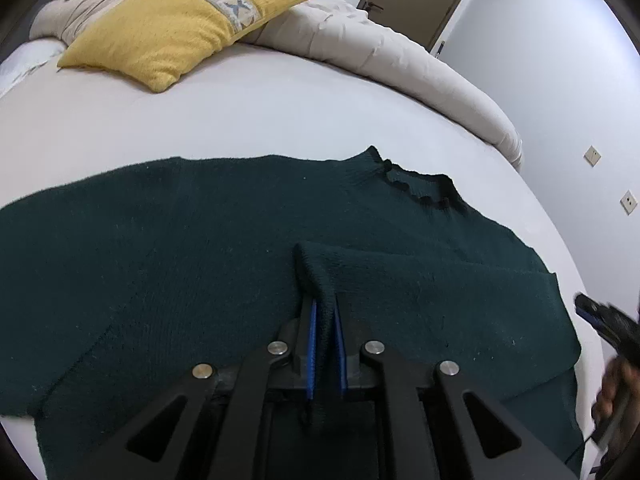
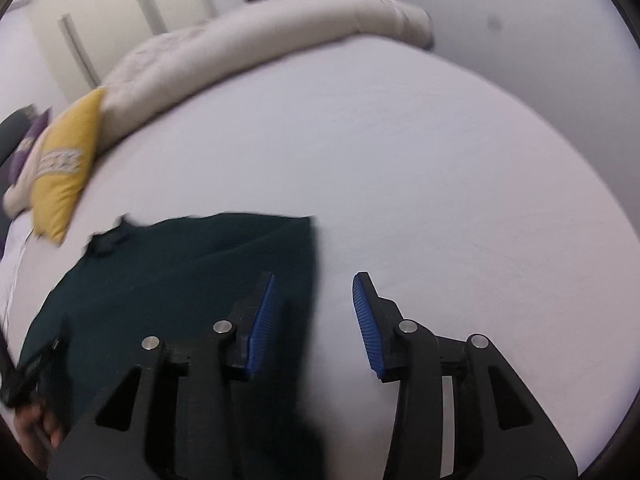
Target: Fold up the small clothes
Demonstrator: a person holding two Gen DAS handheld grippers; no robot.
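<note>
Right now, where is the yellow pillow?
In the left wrist view the yellow pillow lies at the upper left on the white bed, beyond the dark green sweater, against the rolled beige duvet.

left gripper (image 1: 325,320) pinching sweater (image 1: 200,240), bed (image 1: 260,120)

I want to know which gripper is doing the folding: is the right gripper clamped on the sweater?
No, the right gripper stands open over the white bed sheet, its blue pads apart with nothing between them, beside the dark green sweater.
</note>
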